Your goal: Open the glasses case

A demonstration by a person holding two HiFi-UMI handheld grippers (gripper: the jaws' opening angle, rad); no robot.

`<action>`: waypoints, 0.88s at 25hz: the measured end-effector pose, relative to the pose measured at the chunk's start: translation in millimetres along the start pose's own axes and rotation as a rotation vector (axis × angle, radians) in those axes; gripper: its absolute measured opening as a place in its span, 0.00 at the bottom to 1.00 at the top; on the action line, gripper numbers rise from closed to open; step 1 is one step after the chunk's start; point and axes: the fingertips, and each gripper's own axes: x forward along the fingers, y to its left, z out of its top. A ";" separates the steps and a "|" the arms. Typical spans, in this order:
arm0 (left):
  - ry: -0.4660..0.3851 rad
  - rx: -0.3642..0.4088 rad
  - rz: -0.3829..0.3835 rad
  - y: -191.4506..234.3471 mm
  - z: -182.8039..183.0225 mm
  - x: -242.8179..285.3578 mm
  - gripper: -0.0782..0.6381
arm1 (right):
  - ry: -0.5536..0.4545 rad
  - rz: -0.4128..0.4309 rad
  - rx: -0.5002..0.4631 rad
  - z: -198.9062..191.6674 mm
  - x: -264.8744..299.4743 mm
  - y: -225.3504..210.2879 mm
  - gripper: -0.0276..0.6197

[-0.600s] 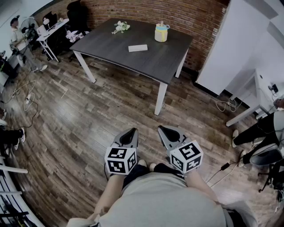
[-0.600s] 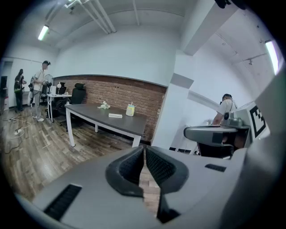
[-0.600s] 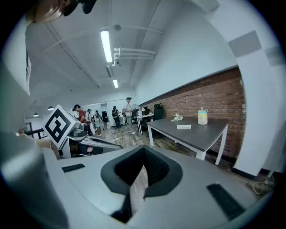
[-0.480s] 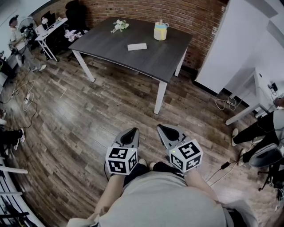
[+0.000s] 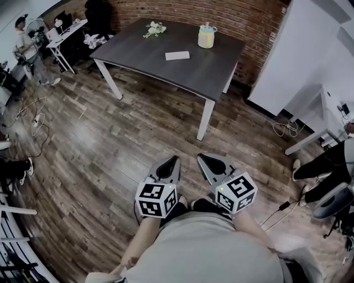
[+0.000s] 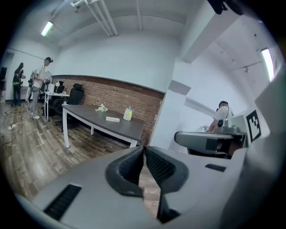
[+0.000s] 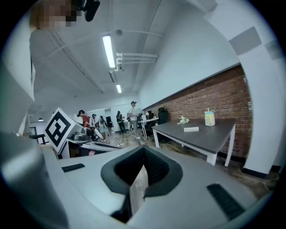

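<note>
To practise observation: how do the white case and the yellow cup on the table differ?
The white case lies flat and low; the yellow cup stands upright, taller. The case is boxy, the cup rounded. The cup sits nearer the brick wall than the case. Both rest on the dark table.

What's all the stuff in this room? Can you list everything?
table: one, dark grey top, white legs, far side of the room
case: one, white, flat on the middle of the table
cup: one, yellow with a pale lid, back of the table
flowers: one bunch, white, back left of the table
wall: red brick, behind the table
floor: brown wood
desk: one, white, far left
left hand-held gripper: grey, shut, empty
right hand-held gripper: grey, shut, empty
</note>
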 end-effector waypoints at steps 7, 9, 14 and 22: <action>0.009 -0.040 -0.027 18.3 -6.9 -2.5 0.16 | -0.009 0.027 0.010 -7.2 16.6 12.7 0.05; 0.011 -0.043 -0.048 19.5 -8.7 -4.6 0.16 | -0.003 0.012 0.023 -10.9 17.9 14.3 0.06; 0.013 -0.029 -0.060 25.6 -11.5 -5.3 0.16 | 0.024 -0.032 0.048 -21.0 21.2 10.4 0.12; 0.005 -0.060 -0.019 49.8 -8.5 3.6 0.22 | 0.047 -0.026 0.058 -21.1 41.5 -0.9 0.15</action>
